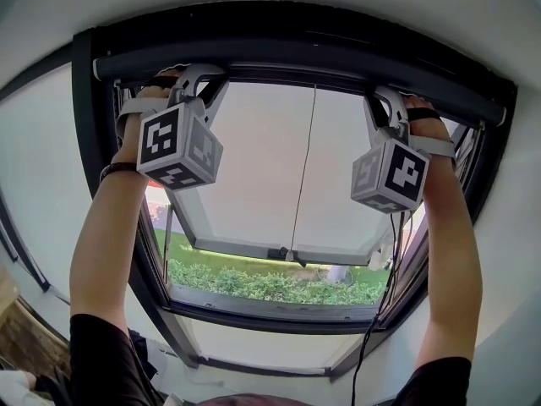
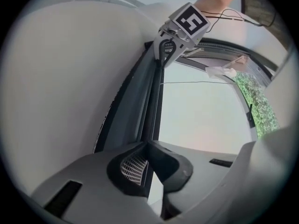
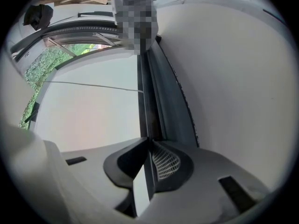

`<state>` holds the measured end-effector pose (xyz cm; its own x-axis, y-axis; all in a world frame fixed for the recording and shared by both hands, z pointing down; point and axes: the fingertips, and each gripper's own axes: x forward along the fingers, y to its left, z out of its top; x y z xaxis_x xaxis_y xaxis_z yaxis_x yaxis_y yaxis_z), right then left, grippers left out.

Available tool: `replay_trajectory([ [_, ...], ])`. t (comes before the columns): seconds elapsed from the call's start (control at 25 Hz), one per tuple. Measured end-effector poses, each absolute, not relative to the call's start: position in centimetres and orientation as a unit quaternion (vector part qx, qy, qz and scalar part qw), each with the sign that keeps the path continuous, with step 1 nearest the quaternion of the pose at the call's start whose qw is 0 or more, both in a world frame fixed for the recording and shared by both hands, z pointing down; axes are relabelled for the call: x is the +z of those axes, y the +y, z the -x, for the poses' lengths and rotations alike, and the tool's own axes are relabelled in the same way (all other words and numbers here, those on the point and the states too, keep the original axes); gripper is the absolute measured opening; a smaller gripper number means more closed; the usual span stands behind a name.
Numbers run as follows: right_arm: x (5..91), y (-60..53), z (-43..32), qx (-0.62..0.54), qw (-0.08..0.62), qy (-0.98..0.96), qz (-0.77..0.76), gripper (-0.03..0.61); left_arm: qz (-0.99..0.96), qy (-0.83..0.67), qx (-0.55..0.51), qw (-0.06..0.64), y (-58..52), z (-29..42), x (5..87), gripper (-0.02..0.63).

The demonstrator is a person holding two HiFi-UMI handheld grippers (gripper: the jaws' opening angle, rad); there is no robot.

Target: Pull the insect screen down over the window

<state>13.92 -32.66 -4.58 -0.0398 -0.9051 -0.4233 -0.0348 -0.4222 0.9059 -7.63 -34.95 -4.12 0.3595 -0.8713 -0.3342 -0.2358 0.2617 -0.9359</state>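
A dark-framed roof window [image 1: 84, 142] fills the view overhead, its sash tilted open onto green bushes [image 1: 270, 286] below. The insect screen [image 1: 296, 57] sits rolled up in its dark housing across the far top edge. My left gripper [image 2: 145, 146] and right gripper [image 3: 149, 143] reach up to its left and right ends, each pinched tight on the screen's thin dark pull bar [image 2: 152, 111].

Domestic room, apparently under a roof: a white sloped wall [image 1: 51, 159] surrounds a dark-framed window [image 1: 279, 311] with its sash tilted open. A green hedge [image 1: 270, 286] shows outside.
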Motion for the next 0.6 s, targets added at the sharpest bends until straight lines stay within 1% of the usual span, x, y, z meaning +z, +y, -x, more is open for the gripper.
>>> replay_trajectory([
  [0.16, -4.5, -32.7, -13.9, -0.601, 0.364, -0.400, -0.589, 0.040, 0.545, 0.493, -0.289, 0.613, -34.9, 7.5, -3.8, 0.008],
  [0.2, -4.5, -32.7, -13.9, -0.601, 0.365, -0.402, -0.587, 0.040, 0.549, 0.488, -0.300, 0.609, -34.9, 7.4, -3.4, 0.039],
  [0.24, -4.6, -32.8, -13.9, -0.601, 0.365, -0.403, -0.586, 0.040, 0.547, 0.484, -0.311, 0.608, -35.2, 7.4, -3.1, 0.095],
  [0.28, -4.6, -32.7, -13.9, -0.601, 0.365, -0.404, -0.585, 0.040, 0.540, 0.485, -0.317, 0.611, -35.4, 7.5, -3.1, 0.112],
  [0.32, -4.7, -32.7, -13.9, -0.601, 0.363, -0.405, -0.585, 0.040, 0.530, 0.488, -0.314, 0.618, -35.5, 7.5, -3.3, 0.086],
  [0.36, -4.8, -32.6, -13.8, -0.602, 0.360, -0.405, -0.586, 0.038, 0.526, 0.493, -0.306, 0.622, -35.6, 7.5, -3.6, 0.036],
  [0.4, -4.8, -32.6, -13.8, -0.602, 0.360, -0.405, -0.586, 0.038, 0.532, 0.495, -0.298, 0.619, -35.5, 7.4, -3.7, 0.023],
  [0.6, -4.6, -32.7, -13.9, -0.597, 0.369, -0.404, -0.587, 0.038, 0.529, 0.500, -0.312, 0.610, -35.5, 7.2, -3.7, 0.025],
])
